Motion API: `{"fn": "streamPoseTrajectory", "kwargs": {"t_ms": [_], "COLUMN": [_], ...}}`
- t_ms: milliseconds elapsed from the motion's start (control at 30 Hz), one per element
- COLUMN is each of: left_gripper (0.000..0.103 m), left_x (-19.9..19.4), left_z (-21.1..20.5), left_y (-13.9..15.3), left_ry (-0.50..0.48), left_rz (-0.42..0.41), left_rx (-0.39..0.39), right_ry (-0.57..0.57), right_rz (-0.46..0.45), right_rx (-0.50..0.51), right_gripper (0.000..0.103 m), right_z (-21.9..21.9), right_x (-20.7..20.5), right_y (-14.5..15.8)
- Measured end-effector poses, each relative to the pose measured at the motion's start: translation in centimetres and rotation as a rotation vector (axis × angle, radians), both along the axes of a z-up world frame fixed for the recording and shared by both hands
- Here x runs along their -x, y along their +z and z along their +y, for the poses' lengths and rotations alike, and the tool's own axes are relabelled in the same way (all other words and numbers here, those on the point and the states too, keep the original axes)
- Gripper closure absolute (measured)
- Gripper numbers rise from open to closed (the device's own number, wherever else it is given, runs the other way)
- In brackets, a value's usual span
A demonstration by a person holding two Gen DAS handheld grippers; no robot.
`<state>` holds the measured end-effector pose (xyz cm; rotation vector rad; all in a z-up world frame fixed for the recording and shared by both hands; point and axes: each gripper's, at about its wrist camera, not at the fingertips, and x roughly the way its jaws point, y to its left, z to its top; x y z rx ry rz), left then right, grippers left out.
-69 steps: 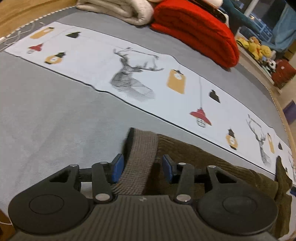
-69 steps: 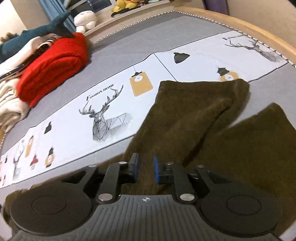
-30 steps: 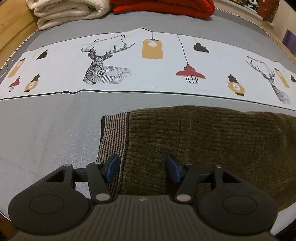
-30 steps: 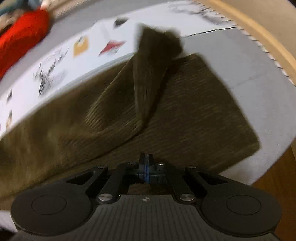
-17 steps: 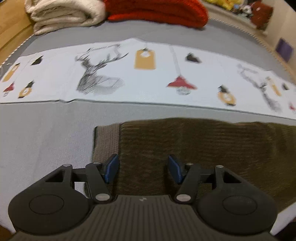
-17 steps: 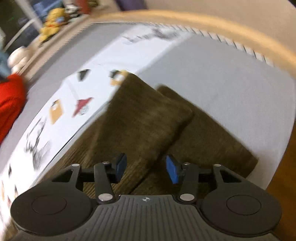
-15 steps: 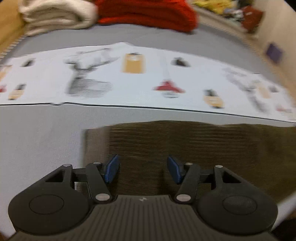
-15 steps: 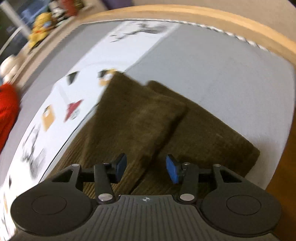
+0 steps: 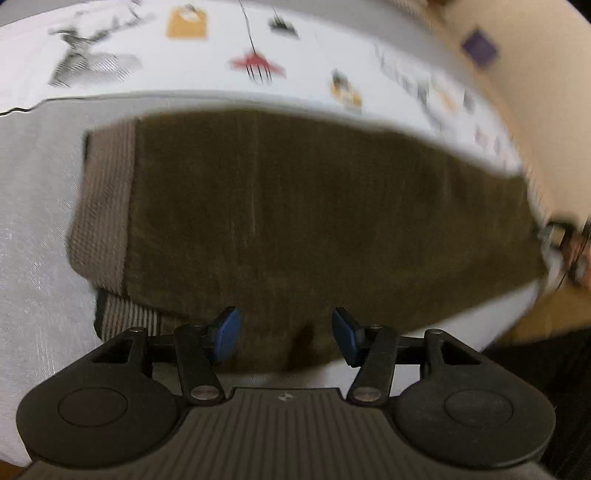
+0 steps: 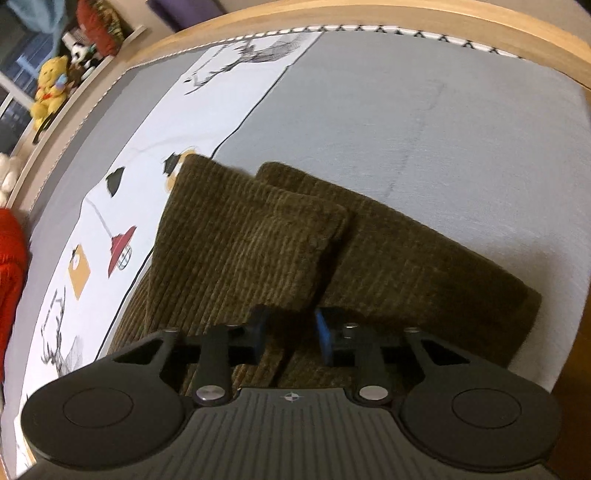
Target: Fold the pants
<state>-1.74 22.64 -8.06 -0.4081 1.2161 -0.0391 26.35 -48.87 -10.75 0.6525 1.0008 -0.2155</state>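
Note:
Brown corduroy pants (image 9: 314, 214) lie flat on a grey bed cover (image 9: 33, 229), folded lengthwise, with the ribbed waistband (image 9: 101, 210) at the left. My left gripper (image 9: 285, 338) is open and empty over the near edge of the pants. In the right wrist view the two leg ends (image 10: 258, 236) lie one on the other, the upper one shifted left. My right gripper (image 10: 290, 338) is open and empty just above the leg fabric.
A white printed runner (image 9: 229, 62) with deer and lantern drawings crosses the bed beyond the pants. A wooden bed rim (image 10: 406, 18) curves around the far side. Stuffed toys (image 10: 50, 92) sit on a shelf, and a red blanket (image 10: 9, 280) lies at the left.
My right gripper opened and let go of the upper leg, which now lies on the lower one. My left gripper stayed open and swung right along the pants, pulling back to their near edge.

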Motion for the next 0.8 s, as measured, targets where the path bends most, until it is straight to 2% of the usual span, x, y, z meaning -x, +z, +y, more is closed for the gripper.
{"fn": "streamPoseTrajectory", "kwargs": {"t_ms": [67, 133, 200, 267, 300, 433, 500, 567, 600, 633, 800], "left_gripper": [0.038, 0.037, 0.036, 0.036, 0.036, 0.039, 0.053, 0.076, 0.08, 0.085, 0.091], "left_x": [-0.4, -0.6, -0.6, -0.5, -0.6, -1.3, -1.6, -1.5, -1.7, -1.2, -1.1], "left_z": [-0.1, 1.4, 3.6, 4.7, 4.9, 4.3, 3.9, 4.2, 4.2, 4.0, 3.4], "left_y": [-0.6, -0.8, -0.8, -0.9, -1.0, -1.0, -0.9, -0.9, -0.8, -0.4, 1.4], "left_ry": [0.002, 0.102, 0.218, 0.288, 0.301, 0.29, 0.292, 0.291, 0.284, 0.271, 0.308], "left_rz": [0.025, 0.033, 0.018, 0.011, 0.016, 0.038, 0.036, 0.041, 0.036, 0.029, -0.037], "left_rx": [-0.017, -0.015, 0.037, 0.077, 0.077, -0.004, -0.038, -0.077, -0.092, -0.111, -0.142], "right_ry": [0.0, 0.0, -0.003, -0.001, 0.002, 0.003, 0.004, 0.006, 0.01, 0.018, 0.001], "right_rz": [0.002, 0.001, -0.005, -0.007, -0.008, -0.007, -0.006, -0.008, -0.011, -0.019, -0.122], "right_rx": [0.003, 0.008, 0.009, 0.004, 0.003, 0.006, 0.008, 0.02, 0.028, 0.039, 0.041], "right_gripper": [0.082, 0.083, 0.083, 0.082, 0.082, 0.081, 0.081, 0.083, 0.088, 0.098, 0.101], "right_z": [0.1, 0.2, 0.3, 0.3, 0.3, 0.2, 0.2, 0.4, 0.5, 0.6, 0.5], "right_x": [-0.1, 0.0, 0.0, -0.1, -0.1, -0.1, -0.1, -0.1, -0.1, -0.2, 1.0], "right_y": [0.0, 0.1, 0.3, 0.3, 0.3, 0.2, 0.2, 0.3, 0.4, 0.7, 3.8]}}
